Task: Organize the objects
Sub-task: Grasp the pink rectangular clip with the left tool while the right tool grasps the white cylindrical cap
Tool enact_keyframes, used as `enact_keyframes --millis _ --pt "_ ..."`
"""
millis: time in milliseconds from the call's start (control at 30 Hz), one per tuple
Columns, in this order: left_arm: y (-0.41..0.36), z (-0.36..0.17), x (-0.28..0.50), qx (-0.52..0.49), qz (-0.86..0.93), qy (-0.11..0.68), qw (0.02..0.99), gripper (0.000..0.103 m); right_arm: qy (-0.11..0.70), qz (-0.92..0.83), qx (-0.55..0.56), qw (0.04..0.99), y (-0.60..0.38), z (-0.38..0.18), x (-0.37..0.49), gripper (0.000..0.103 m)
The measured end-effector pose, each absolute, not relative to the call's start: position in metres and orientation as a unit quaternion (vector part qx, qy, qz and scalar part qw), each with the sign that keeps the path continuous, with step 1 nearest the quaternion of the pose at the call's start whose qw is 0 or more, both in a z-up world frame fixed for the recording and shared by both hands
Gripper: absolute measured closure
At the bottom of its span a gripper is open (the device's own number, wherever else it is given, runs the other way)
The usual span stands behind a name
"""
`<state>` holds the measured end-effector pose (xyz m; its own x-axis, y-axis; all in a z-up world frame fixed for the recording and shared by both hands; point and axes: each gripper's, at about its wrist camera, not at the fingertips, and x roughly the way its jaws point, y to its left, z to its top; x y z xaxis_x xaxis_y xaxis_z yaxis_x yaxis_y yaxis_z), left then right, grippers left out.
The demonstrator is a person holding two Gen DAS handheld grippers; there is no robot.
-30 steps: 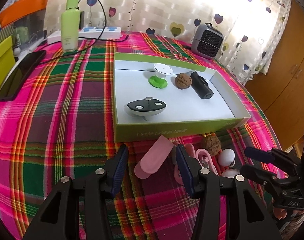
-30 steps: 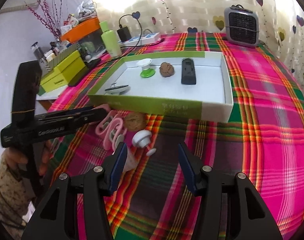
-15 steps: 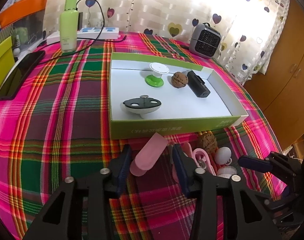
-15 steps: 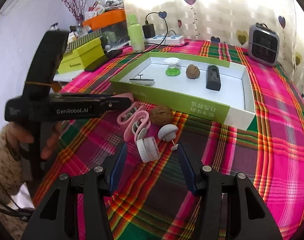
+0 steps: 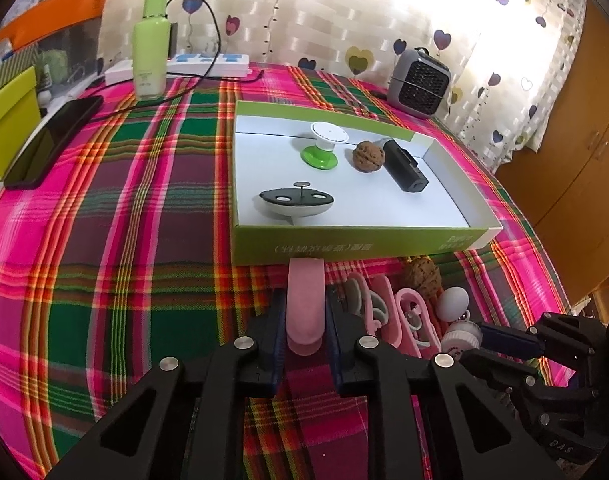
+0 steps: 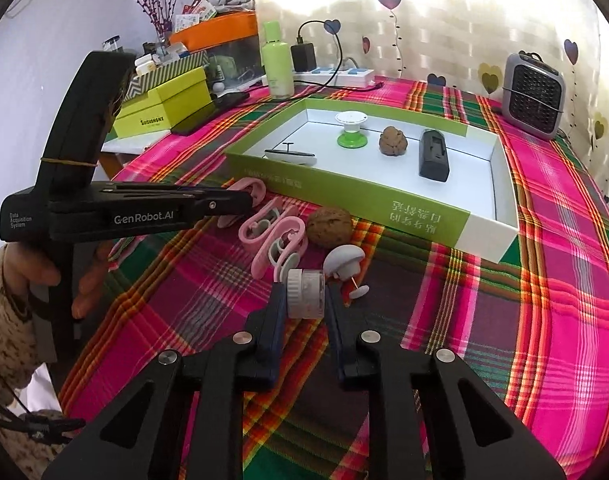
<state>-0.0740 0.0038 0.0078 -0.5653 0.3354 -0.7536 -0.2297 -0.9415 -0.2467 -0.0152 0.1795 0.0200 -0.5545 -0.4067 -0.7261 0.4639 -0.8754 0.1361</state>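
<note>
**Both claws clamped on small items in front of the green tray**

Left wrist view: the left claw grips one pink oblong case, its long axis running straight ahead from the claw, far end almost touching the near wall of the green tray. Ahead, the tray holds four things: one black-topped spinning top, one green-and-white stand, one walnut and one black device. Right of the claw lie two pink clips, a second walnut and a white egg-shaped piece. A plaid tablecloth covers the table; beyond the tray stand a heart-print curtain, a small grey heater and a green bottle.

Right wrist view: the right claw is shut on one small white ribbed jar, lying on its side, axis crosswise between the fingers. Just ahead right sits a grey mushroom-shaped top; the loose walnut is ahead, the left claw far ahead left.
</note>
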Motion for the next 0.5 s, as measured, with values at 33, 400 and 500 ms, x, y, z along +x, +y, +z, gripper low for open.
enact_keyframes --millis 33,400,500 --pt "0.003 0.008 -0.073 -0.438 0.883 -0.061 0.159 0.087 0.033 -0.881 0.402 0.246 0.181 0.020 -0.015 0.083" --pt "0.002 0.009 -0.053 -0.448 0.876 -0.060 0.167 0.087 0.031 -0.883 0.404 0.236 0.188 0.024 -0.007 0.083" --pt "0.005 0.008 -0.050 -0.450 0.876 -0.050 0.166 0.087 0.047 -0.887 0.404 0.219 0.190 0.024 -0.003 0.083"
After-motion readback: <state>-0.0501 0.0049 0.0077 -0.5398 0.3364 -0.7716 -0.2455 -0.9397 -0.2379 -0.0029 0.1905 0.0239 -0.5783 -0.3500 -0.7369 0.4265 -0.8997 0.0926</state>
